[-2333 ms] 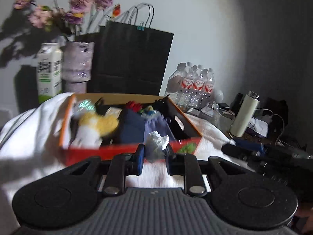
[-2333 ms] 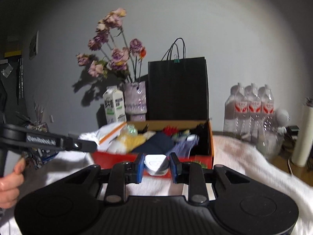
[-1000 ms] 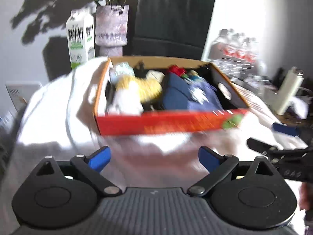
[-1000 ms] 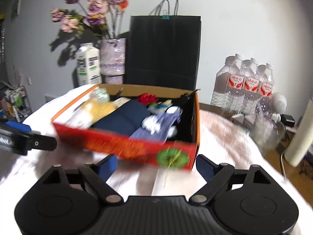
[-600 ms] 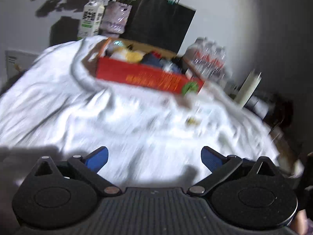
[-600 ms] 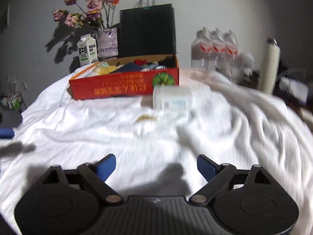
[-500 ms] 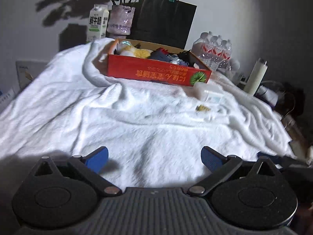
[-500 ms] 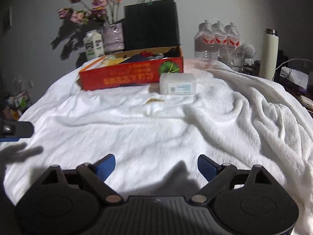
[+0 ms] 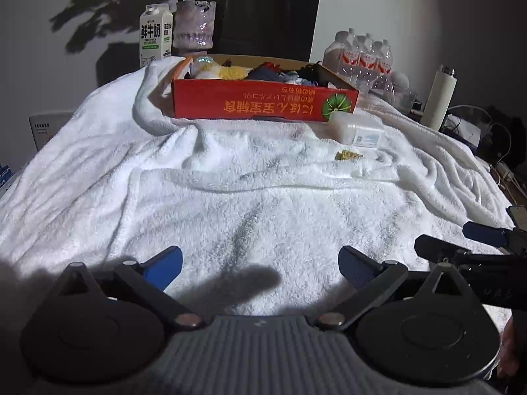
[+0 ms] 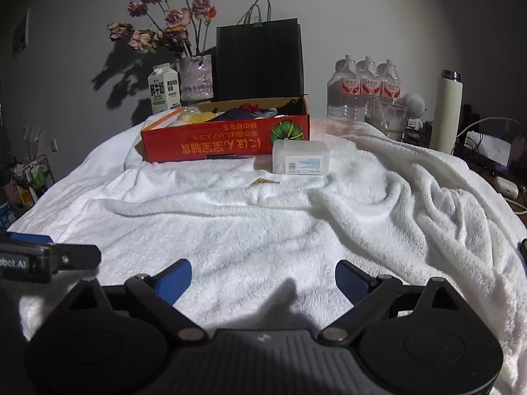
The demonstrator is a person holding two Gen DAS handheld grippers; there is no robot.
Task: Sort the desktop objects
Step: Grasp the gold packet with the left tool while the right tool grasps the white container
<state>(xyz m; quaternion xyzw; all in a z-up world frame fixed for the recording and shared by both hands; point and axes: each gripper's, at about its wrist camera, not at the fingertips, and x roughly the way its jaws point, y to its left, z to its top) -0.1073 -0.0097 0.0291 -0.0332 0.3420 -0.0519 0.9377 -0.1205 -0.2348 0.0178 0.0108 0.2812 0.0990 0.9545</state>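
Left tool (image 9: 260, 265) spread wide over the white towel (image 9: 230, 197), nothing between the blue pads. Right tool (image 10: 263, 279) likewise empty, jaws opening, above the same towel near its front edge. Seen from each other's camera: right tool at the far right of the left view, left tool at the far left of the right view.

Red cardboard box (image 10: 227, 141) at the back of the towel-covered table, filled with sorted things: a yellow plush piece (image 9: 230, 71), dark blue cloth (image 9: 263, 73), something red and something black behind. Just in front of the box's right corner, touching or nearly so, a white plastic container (image 10: 300, 162) lying on its side with a printed label. Near it, toward the front, a small yellow-gold scrap (image 9: 348, 155), too small to identify.

Behind the box: milk carton (image 10: 164, 88), vase of dried flowers (image 10: 197, 79), black paper bag (image 10: 259, 59). To the right: pack of water bottles (image 10: 364, 87) and a white thermos (image 10: 447, 112).
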